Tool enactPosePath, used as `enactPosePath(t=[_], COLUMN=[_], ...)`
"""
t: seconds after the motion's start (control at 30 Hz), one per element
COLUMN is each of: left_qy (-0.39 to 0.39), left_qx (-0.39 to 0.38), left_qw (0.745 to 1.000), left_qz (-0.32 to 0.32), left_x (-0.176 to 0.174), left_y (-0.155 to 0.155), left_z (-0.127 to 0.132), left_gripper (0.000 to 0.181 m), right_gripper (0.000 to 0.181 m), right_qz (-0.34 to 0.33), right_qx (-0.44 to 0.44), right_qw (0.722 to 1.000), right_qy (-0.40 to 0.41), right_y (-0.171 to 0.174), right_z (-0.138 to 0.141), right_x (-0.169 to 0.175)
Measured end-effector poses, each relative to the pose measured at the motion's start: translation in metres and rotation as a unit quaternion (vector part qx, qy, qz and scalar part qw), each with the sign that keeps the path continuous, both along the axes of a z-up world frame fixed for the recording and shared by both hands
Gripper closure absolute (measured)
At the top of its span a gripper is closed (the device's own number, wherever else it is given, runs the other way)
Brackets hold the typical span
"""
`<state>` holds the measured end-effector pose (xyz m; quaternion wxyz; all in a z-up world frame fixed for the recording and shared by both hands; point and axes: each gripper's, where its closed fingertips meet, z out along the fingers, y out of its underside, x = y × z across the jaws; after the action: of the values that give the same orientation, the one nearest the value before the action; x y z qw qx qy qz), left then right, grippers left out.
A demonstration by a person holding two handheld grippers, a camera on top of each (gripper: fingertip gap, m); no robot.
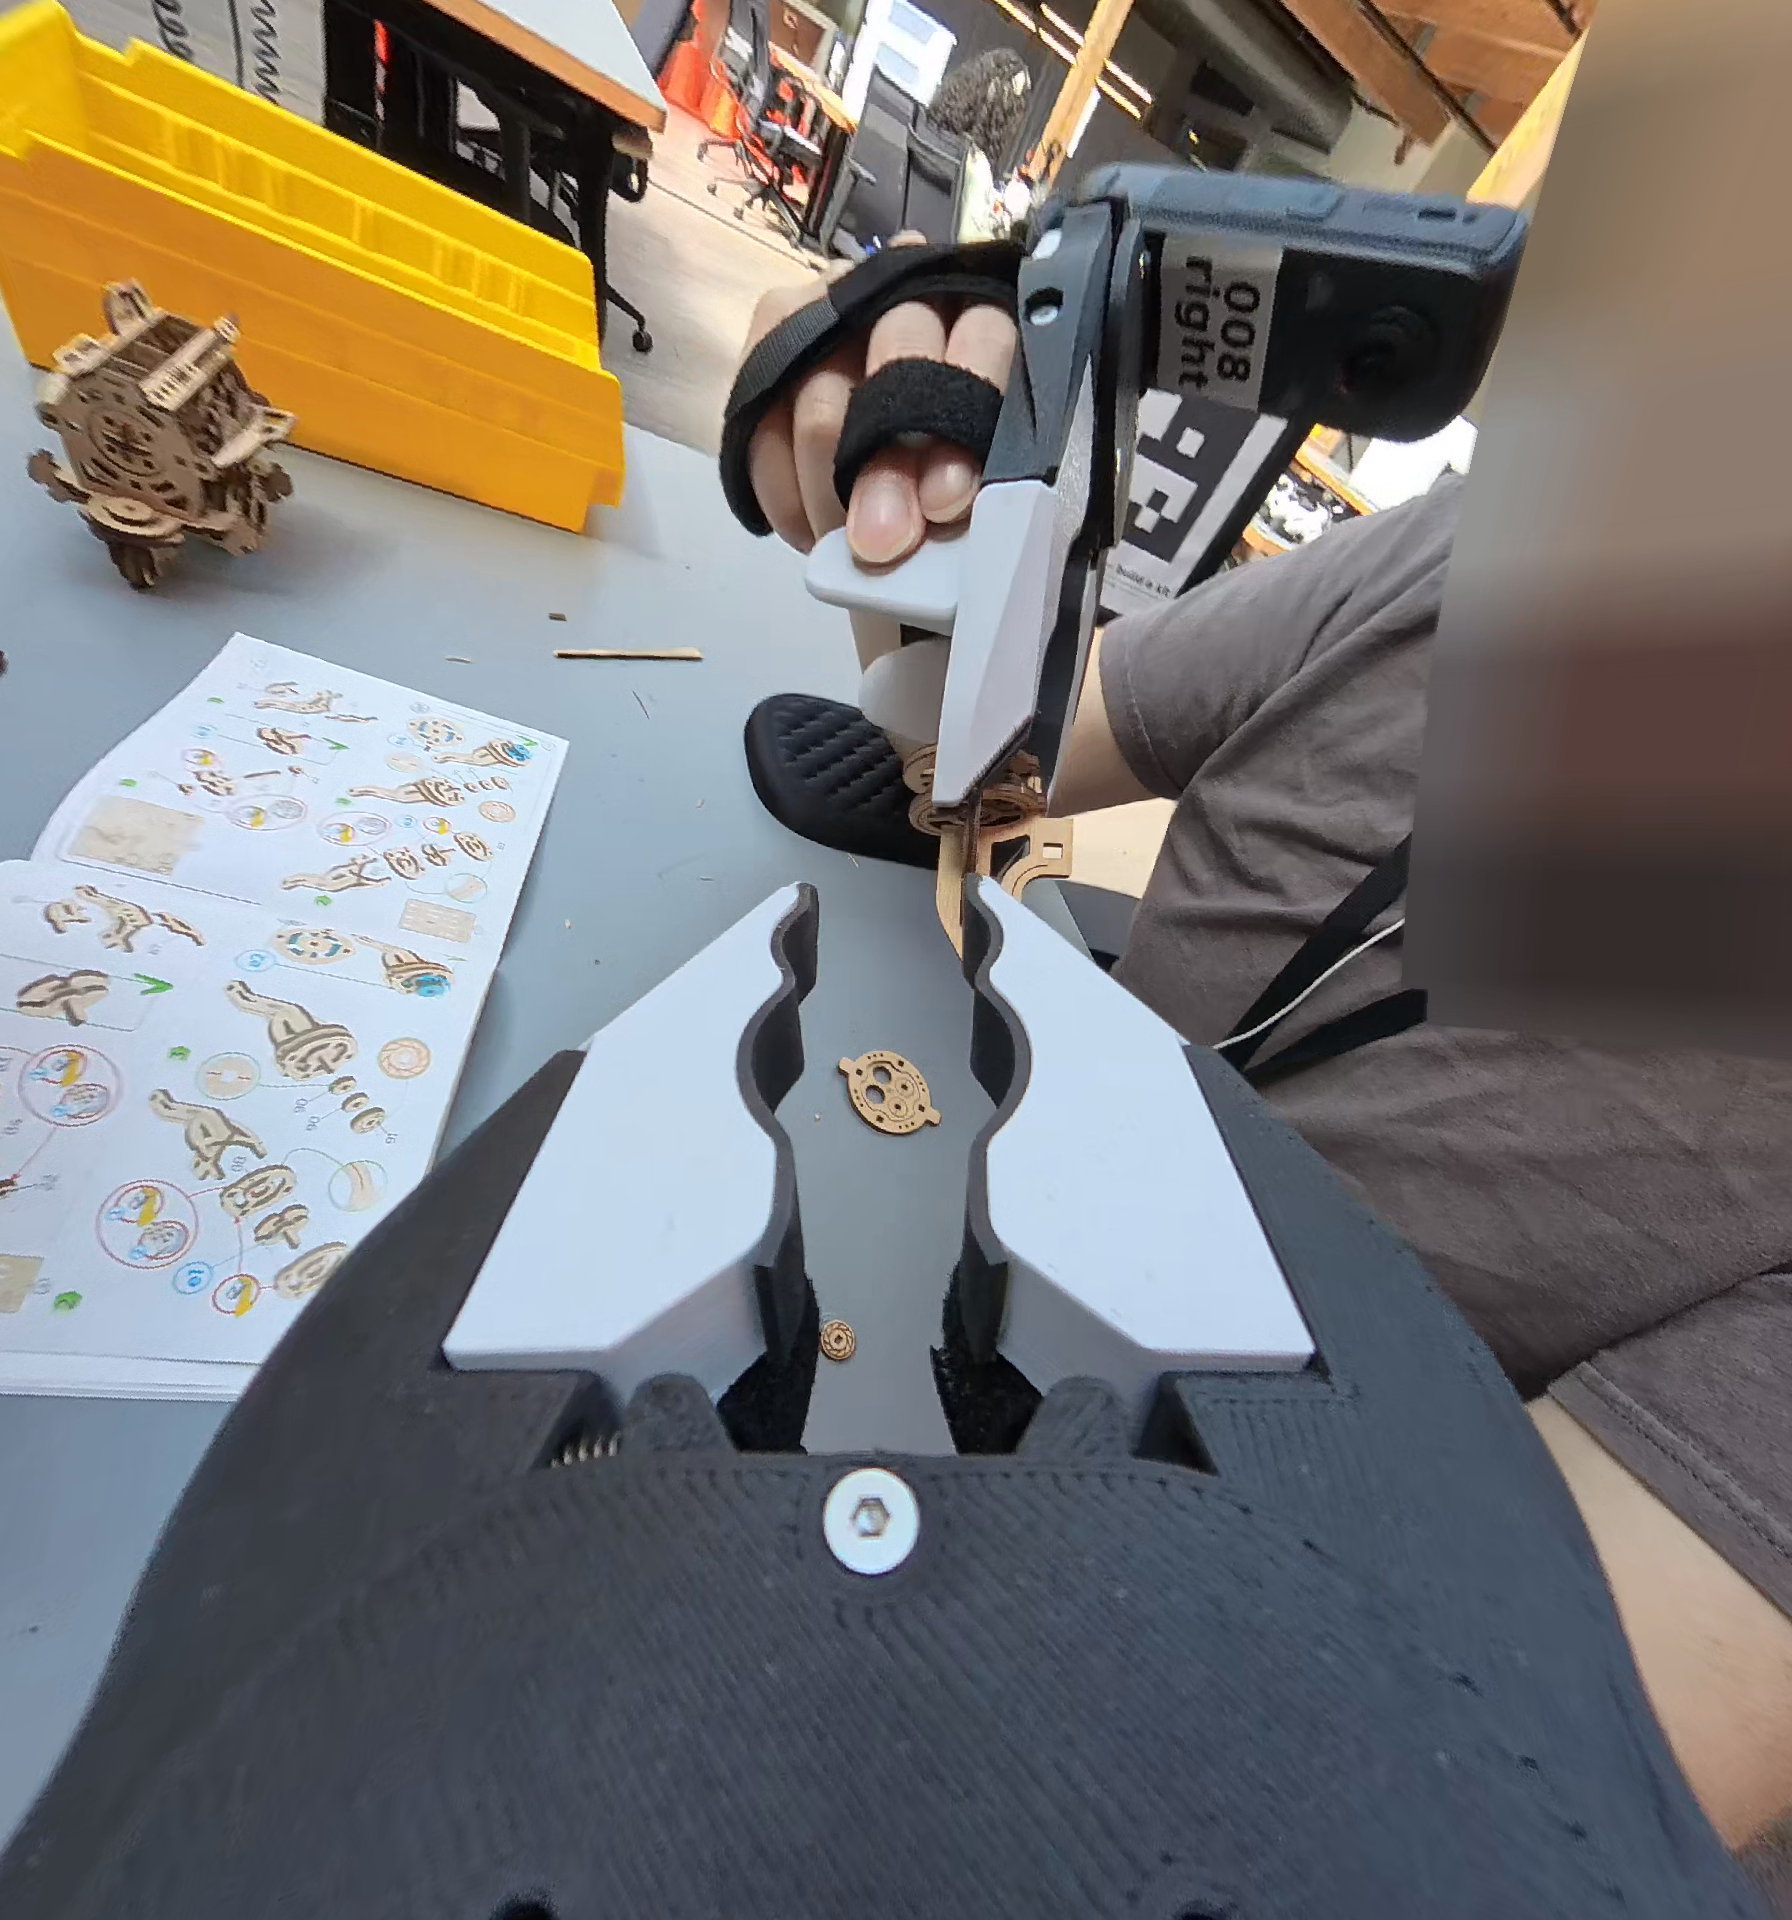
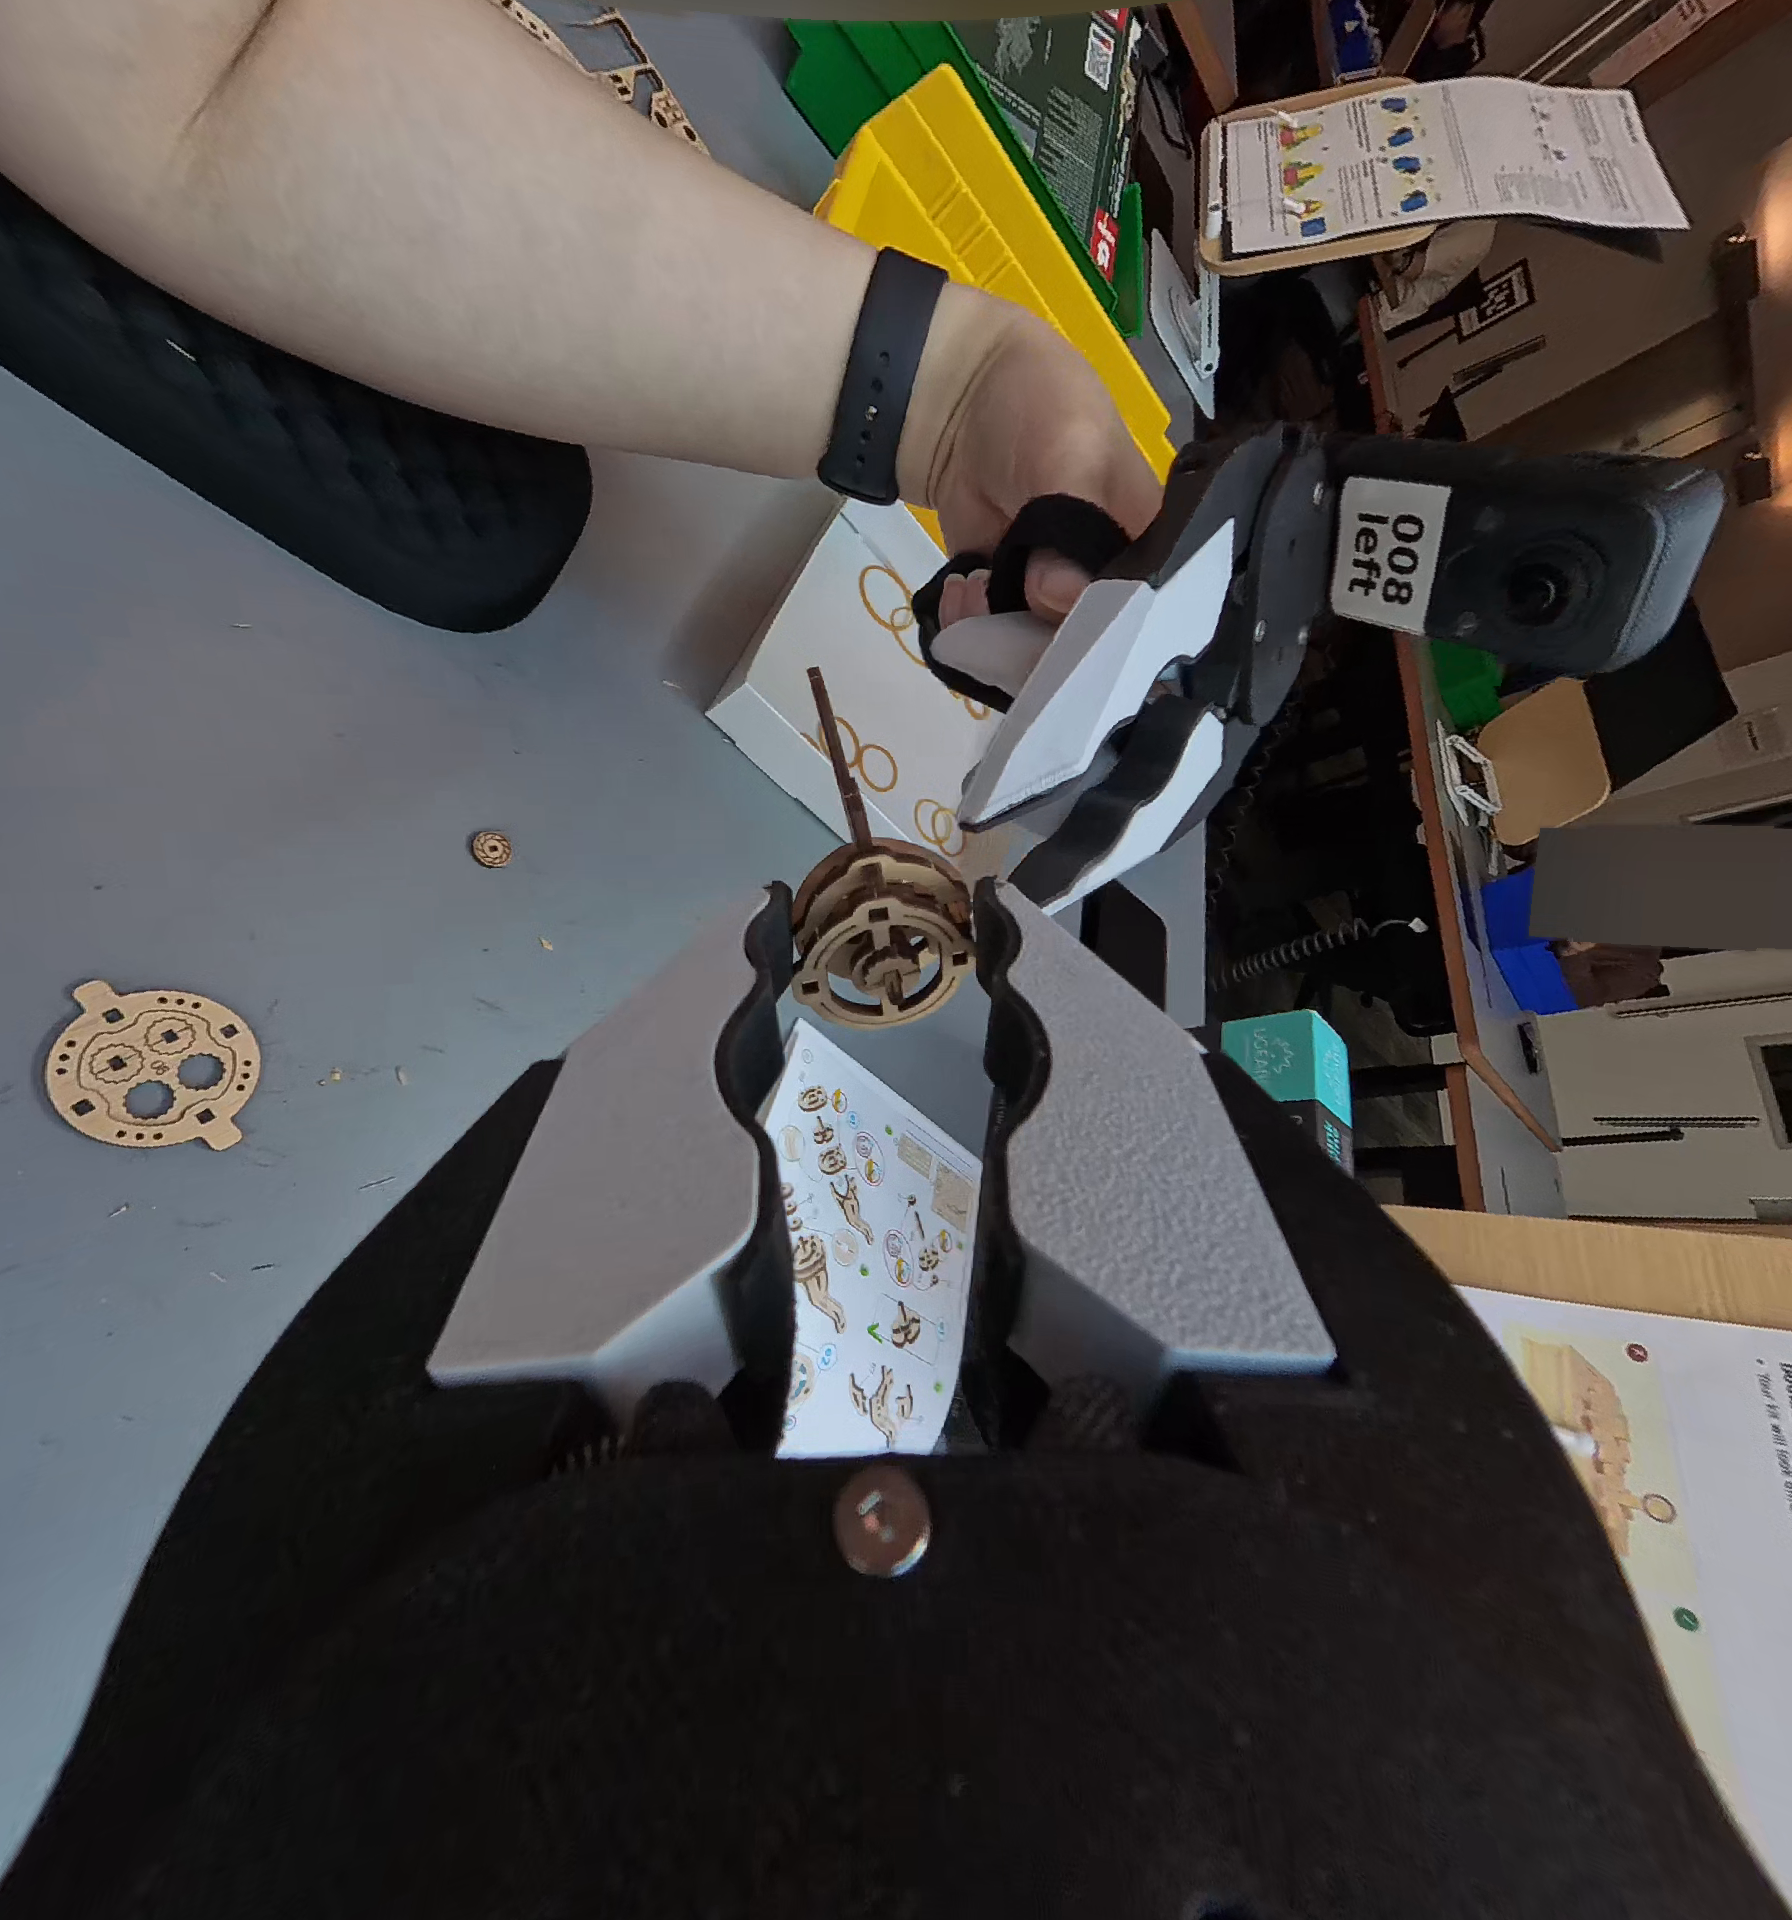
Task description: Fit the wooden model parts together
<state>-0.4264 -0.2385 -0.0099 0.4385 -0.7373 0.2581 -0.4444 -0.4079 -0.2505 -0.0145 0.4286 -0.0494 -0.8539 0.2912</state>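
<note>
Wooden wheel assembly (image 2: 884,951) clamped in right gripper (image 2: 881,914); left gripper (image 1: 892,920) apart, empty; perforated disc (image 1: 890,1093), booklet (image 1: 248,997) on worktop (image 1: 601,540).

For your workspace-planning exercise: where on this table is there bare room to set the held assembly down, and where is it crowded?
Bare grey table lies between the yellow bin, the open instruction booklet and the black pad. A smaller patch lies beside the flat wooden disc. It is crowded under the left gripper, around the disc and small wooden ring, and where the right gripper holds the wooden assembly.
</note>
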Motion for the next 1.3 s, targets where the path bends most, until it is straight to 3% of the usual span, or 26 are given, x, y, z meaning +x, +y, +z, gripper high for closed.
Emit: enactPosePath(t=[0.1, 0.2, 0.27, 0.47, 0.7, 0.87, 0.97, 1.1, 1.3], left_qy=[-0.023, -0.108, -0.133, -0.123, -0.179, -0.330, -0.315, -0.249, -0.254], left_qx=[0.052, 0.161, 0.205, 0.220, 0.124, 0.035, 0.037, -0.008, -0.089], left_qw=[0.995, 0.963, 0.948, 0.941, 0.940, 0.895, 0.882, 0.909, 0.931], left_qz=[0.085, 0.187, 0.202, 0.226, 0.264, 0.297, 0.348, 0.333, 0.247], left_x=[-0.029, -0.070, -0.082, -0.090, -0.103, -0.116, -0.116, -0.084, -0.037], left_y=[0.011, 0.008, -0.008, -0.021, 0.003, 0.024, 0.034, 0.048, 0.076], left_z=[0.024, 0.075, 0.095, 0.104, 0.087, 0.088, 0.086, 0.071, 0.038], left_gripper=[0.160, 0.168, 0.169, 0.166, 0.163, 0.163, 0.164, 0.158, 0.168], right_gripper=[0.147, 0.147, 0.147, 0.147, 0.147, 0.147, 0.147, 0.147, 0.147], right_qz=[-0.029, -0.049, -0.057, -0.074, -0.147, -0.259, -0.305, -0.336, -0.332], right_qx=[0.031, 0.067, 0.094, 0.131, 0.167, 0.186, 0.175, 0.179, 0.183], right_qw=[0.997, 0.986, 0.978, 0.965, 0.946, 0.914, 0.893, 0.867, 0.861], right_qy=[0.066, 0.142, 0.177, 0.213, 0.236, 0.249, 0.281, 0.320, 0.339], right_y=[0.010, 0.016, 0.017, 0.016, 0.043, 0.091, 0.116, 0.131, 0.126], right_z=[0.013, 0.030, 0.036, 0.043, 0.048, 0.053, 0.059, 0.060, 0.051], right_x=[-0.007, -0.010, -0.010, -0.009, -0.017, -0.027, -0.029, -0.028, -0.034])
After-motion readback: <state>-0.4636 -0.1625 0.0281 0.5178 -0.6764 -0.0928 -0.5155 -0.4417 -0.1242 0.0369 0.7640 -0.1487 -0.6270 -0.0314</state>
